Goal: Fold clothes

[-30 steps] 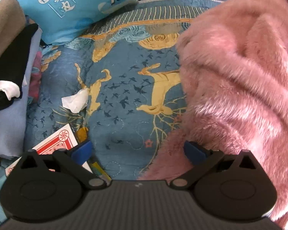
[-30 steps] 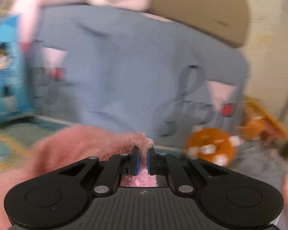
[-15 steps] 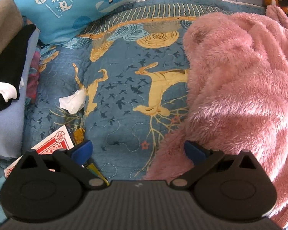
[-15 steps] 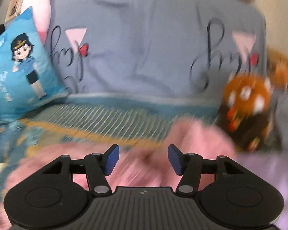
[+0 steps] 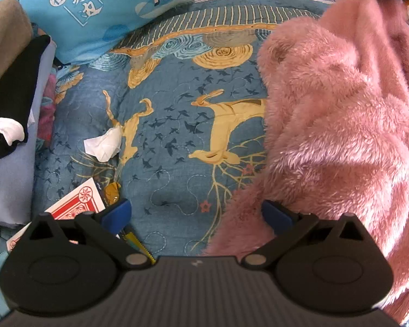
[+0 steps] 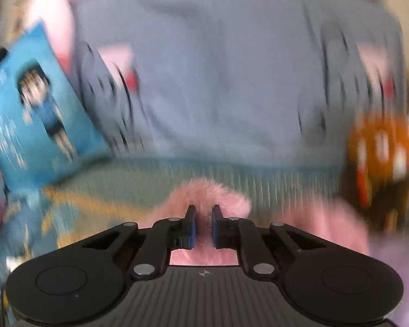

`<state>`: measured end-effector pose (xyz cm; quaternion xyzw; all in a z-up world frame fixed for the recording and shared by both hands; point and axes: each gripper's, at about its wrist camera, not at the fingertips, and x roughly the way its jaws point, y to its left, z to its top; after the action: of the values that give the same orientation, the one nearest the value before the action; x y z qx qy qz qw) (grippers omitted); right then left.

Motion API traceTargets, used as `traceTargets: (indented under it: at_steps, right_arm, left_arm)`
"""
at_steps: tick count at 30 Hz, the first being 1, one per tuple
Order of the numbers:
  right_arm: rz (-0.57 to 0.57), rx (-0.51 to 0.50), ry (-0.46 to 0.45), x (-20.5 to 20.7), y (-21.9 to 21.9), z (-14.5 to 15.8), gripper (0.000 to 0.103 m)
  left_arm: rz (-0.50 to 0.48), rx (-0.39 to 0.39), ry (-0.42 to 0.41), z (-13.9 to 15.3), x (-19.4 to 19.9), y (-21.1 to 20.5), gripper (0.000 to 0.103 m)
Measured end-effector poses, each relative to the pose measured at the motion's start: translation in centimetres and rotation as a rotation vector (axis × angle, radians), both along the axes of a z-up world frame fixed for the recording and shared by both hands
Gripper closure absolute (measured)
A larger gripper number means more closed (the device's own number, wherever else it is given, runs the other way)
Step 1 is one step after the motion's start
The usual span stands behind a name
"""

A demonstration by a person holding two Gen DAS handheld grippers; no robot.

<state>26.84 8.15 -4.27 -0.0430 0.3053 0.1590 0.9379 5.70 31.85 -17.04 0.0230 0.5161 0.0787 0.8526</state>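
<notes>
A fluffy pink fleece garment [image 5: 340, 136] lies heaped on the right of the blue patterned bedspread [image 5: 177, 109]. My left gripper [image 5: 196, 212] hovers open over the bedspread. Its right finger [image 5: 275, 215] is at the garment's lower edge, and nothing sits between the pads. In the blurred right wrist view, my right gripper [image 6: 203, 218] has its jaws closing, almost together, with a fold of the pink fleece [image 6: 212, 193] pinched between the blue pads. The garment's far upper corner looks pulled up in the left wrist view.
A blue cartoon cushion [image 5: 95, 8] and a grey-blue pillow [image 6: 231, 68] line the back. Stacked clothes [image 5: 8, 81] sit at the left. A crumpled white tissue [image 5: 103, 144] and red playing cards [image 5: 79, 201] lie on the bedspread. An orange plush toy [image 6: 379, 150] is at the right.
My right gripper let go of the fleece, opened wide, swung across and closed on a fold again. The pink garment dropped lower and spread, and its far corner now rises. My left gripper stayed put.
</notes>
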Motion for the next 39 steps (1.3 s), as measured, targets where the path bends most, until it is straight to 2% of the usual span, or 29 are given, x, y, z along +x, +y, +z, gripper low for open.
traceTargets:
  at_steps: [2, 5, 7, 8, 10, 11, 12, 13, 14, 16, 19, 21, 22, 24, 26, 30, 32, 33, 35, 36, 37, 38, 39]
  right_arm:
    - [0.061, -0.006, -0.118, 0.7, 2.2, 4.1, 0.103]
    - [0.136, -0.066, -0.255, 1.5, 5.5, 8.4, 0.103]
    - [0.144, -0.131, -0.277, 2.5, 7.3, 9.4, 0.103]
    - [0.13, -0.165, -0.259, 3.1, 8.0, 9.2, 0.103]
    - [0.092, -0.172, -0.185, 3.7, 8.2, 7.6, 0.097]
    - [0.074, -0.144, -0.141, 3.5, 7.8, 6.4, 0.091]
    - [0.062, -0.117, -0.1, 3.1, 7.3, 5.1, 0.09]
    - [0.064, -0.095, -0.061, 2.3, 6.8, 3.5, 0.084]
    - [0.069, -0.083, -0.013, 1.5, 6.4, 1.8, 0.072]
    - [0.071, -0.07, 0.099, -0.3, 5.8, -1.9, 0.062]
    - [0.07, -0.003, 0.291, -3.1, 4.7, -7.2, 0.061]
    - [0.036, 0.065, 0.392, -4.3, 3.8, -10.2, 0.055]
    - [0.016, 0.101, 0.438, -4.7, 3.3, -11.6, 0.056]
    - [0.004, 0.196, 0.538, -4.8, 2.5, -13.9, 0.095]
    - [-0.007, 0.239, 0.512, -5.1, 1.5, -13.6, 0.097]
    - [-0.073, 0.158, 0.185, -7.1, -0.1, -7.1, 0.097]
    - [-0.178, 0.107, 0.097, -8.0, -1.8, -5.0, 0.103]
    - [-0.23, 0.048, 0.064, -8.2, -2.4, -4.5, 0.103]
    - [-0.289, -0.15, 0.055, -7.8, -3.2, -5.6, 0.103]
    - [-0.276, -0.203, 0.118, -7.4, -3.6, -6.7, 0.103]
    - [-0.263, -0.188, 0.178, -7.5, -4.2, -7.4, 0.102]
    - [-0.247, -0.159, 0.214, -7.8, -4.7, -7.8, 0.096]
    - [-0.216, -0.119, 0.205, -8.3, -4.7, -7.5, 0.093]
  left_arm:
    - [0.009, -0.015, 0.006, -0.1, 0.1, 0.2, 0.0]
    - [0.021, -0.021, 0.016, -0.2, 0.3, 0.3, 0.0]
    - [0.026, -0.018, 0.017, -0.2, 0.5, 0.2, 0.0]
    - [0.027, -0.016, 0.018, -0.2, 0.5, 0.2, 0.0]
    - [0.027, -0.012, 0.019, -0.2, 0.6, 0.0, 0.0]
    - [0.028, -0.015, 0.018, -0.1, 0.6, 0.1, 0.0]
    - [0.03, -0.017, 0.017, -0.1, 0.7, 0.2, 0.0]
    - [0.032, -0.02, 0.016, 0.0, 0.7, 0.2, 0.0]
    - [0.034, -0.022, 0.016, 0.0, 0.6, 0.3, 0.0]
    - [0.034, -0.023, 0.014, 0.1, 0.6, 0.3, 0.0]
    - [0.032, -0.017, 0.013, 0.1, 0.5, 0.2, 0.0]
    - [0.031, -0.013, 0.013, 0.1, 0.5, 0.1, 0.0]
    - [0.03, -0.012, 0.013, 0.1, 0.5, 0.1, 0.0]
    - [0.027, -0.008, 0.012, 0.1, 0.5, 0.0, 0.0]
    - [0.025, -0.007, 0.011, 0.1, 0.4, 0.0, 0.0]
    - [0.032, -0.024, 0.008, 0.2, 0.4, 0.3, 0.0]
    - [0.036, -0.049, 0.004, 0.3, 0.4, 0.5, 0.0]
    - [0.033, -0.075, -0.003, 0.5, 0.4, 0.4, 0.0]
    - [0.025, -0.081, -0.005, 0.7, 0.4, 0.3, 0.0]
    - [0.02, -0.061, -0.003, 0.7, 0.4, 0.1, 0.0]
    - [0.017, -0.055, -0.001, 0.6, 0.4, 0.0, 0.0]
    - [0.016, -0.059, 0.002, 0.6, 0.4, 0.0, 0.0]
    - [0.02, -0.064, 0.001, 0.7, 0.3, 0.1, 0.0]
